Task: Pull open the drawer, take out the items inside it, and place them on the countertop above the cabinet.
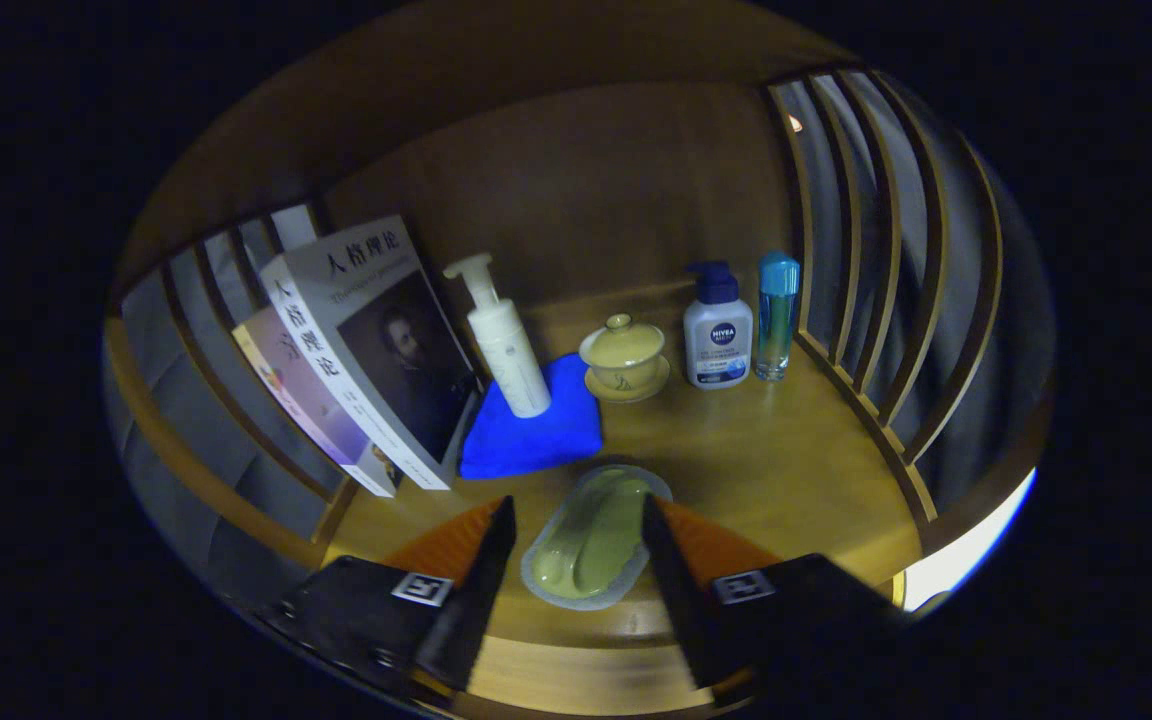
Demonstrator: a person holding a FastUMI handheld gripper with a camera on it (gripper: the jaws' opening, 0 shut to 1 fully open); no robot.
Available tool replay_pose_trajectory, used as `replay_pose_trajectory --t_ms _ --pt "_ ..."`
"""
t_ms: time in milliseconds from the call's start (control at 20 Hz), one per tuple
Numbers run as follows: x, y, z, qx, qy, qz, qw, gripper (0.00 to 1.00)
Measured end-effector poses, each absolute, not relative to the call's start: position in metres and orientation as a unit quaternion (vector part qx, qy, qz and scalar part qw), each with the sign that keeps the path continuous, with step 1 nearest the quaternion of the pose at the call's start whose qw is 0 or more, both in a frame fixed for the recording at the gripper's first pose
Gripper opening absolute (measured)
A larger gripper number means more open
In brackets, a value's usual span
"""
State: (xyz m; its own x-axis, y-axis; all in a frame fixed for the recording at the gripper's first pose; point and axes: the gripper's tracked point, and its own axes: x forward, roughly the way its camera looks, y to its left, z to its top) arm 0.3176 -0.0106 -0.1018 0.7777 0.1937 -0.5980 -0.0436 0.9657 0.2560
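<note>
Sitting released, hand-held gripper (576, 560) straddling one green packet (591, 540) lying on the bench (766, 470) without squeezing. Standing beyond: two books (366, 350), three bottles (501, 340), one lidded cup (623, 355), one blue cloth (536, 430).

Book cover (376, 330): I see large printed characters, left of the lidded cup (623, 355).
Pump bottle (717, 340): I see a brand badge, just right of the cup.
Gripper (578, 505): fingers apart, green packet (591, 550) between them.
</note>
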Motion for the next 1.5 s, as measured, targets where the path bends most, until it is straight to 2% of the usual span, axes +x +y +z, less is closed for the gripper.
replay_pose_trajectory --t_ms 100,550,800,1350,1500 --pt "0.301 -0.014 -0.095 0.098 0.306 0.062 0.945 0.99" --pt "0.185 0.017 -0.033 -0.011 0.116 0.092 0.989 0.99" --pt "0.115 0.024 -0.028 0.004 0.023 0.071 0.997 1.0" --pt "0.041 0.003 -0.123 0.063 0.064 0.01 0.996 0.99" --pt "0.034 0.008 -0.143 0.06 0.078 0.025 0.995 0.98"
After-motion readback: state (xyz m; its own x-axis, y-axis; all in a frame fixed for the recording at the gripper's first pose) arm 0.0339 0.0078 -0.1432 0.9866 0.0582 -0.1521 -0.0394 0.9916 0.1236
